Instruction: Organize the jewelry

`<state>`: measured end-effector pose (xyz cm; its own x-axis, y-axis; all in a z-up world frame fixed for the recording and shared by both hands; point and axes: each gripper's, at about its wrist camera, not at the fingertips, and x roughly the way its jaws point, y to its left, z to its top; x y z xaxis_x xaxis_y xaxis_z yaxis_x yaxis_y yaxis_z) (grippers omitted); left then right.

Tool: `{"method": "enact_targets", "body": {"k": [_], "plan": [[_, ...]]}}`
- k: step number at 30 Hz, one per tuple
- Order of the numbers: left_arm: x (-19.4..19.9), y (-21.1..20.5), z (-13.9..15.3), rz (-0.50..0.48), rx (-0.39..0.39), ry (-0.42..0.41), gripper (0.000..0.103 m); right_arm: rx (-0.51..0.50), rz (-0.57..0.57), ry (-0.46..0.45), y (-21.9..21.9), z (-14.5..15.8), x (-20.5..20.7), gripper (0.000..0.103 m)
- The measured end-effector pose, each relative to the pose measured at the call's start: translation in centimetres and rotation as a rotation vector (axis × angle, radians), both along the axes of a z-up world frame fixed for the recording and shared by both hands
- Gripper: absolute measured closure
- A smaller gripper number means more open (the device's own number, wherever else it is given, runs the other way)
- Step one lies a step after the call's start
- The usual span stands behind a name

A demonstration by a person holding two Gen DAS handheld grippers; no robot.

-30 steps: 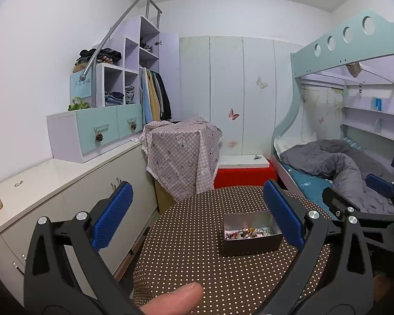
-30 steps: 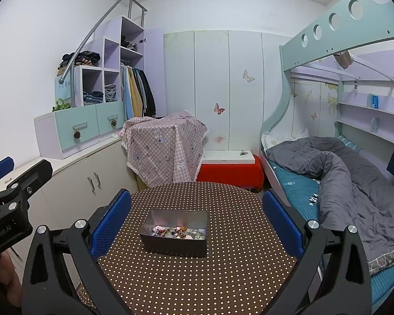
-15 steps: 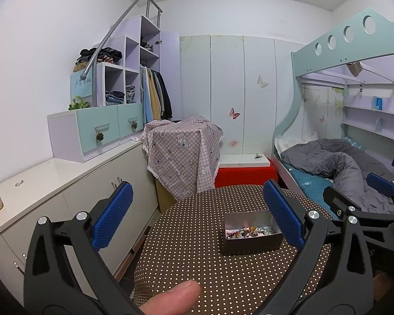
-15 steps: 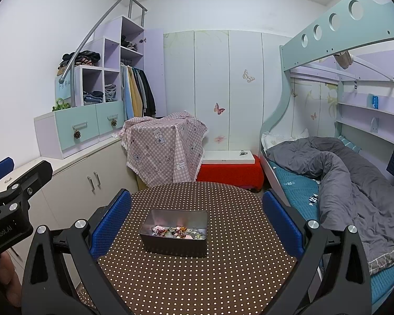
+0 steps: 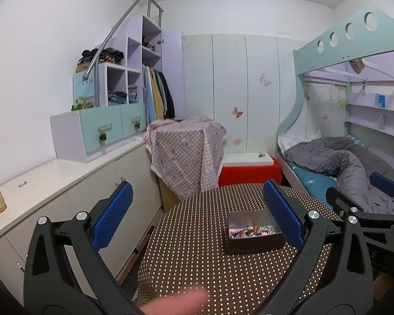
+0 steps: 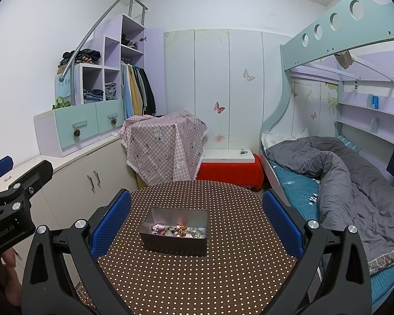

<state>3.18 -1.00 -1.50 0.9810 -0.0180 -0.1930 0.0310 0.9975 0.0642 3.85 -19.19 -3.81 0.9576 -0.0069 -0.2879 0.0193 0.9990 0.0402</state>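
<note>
Rumpled grey duvet (image 6: 354,178) on bunk bed (image 6: 296,183)

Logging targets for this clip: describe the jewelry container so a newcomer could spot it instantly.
Find the round brown table with white polka dots in front of the bunk bed. On it sits a rectangular grey metal tin, lidless, with mixed colourful jewelry inside; nothing else rests on the table.

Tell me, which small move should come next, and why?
Probably lower the right gripper toward the metal tin of jewelry: both grippers are open and empty, the tin lies centred between the right one's fingers, and nothing is picked yet.
</note>
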Motion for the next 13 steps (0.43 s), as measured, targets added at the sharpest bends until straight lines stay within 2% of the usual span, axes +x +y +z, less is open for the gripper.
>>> {"method": "enact_targets", "body": {"k": [4, 13], "plan": [[-0.61, 0.11, 0.53, -0.021, -0.021, -0.044, 0.006, 0.001, 0.001, 0.004, 0.14, -0.06, 0.08, 0.007], [0.14, 0.27, 0.64, 0.021, -0.027, 0.014, 0.006, -0.002, 0.004, -0.005, 0.35, 0.36, -0.16, 0.007]]}}
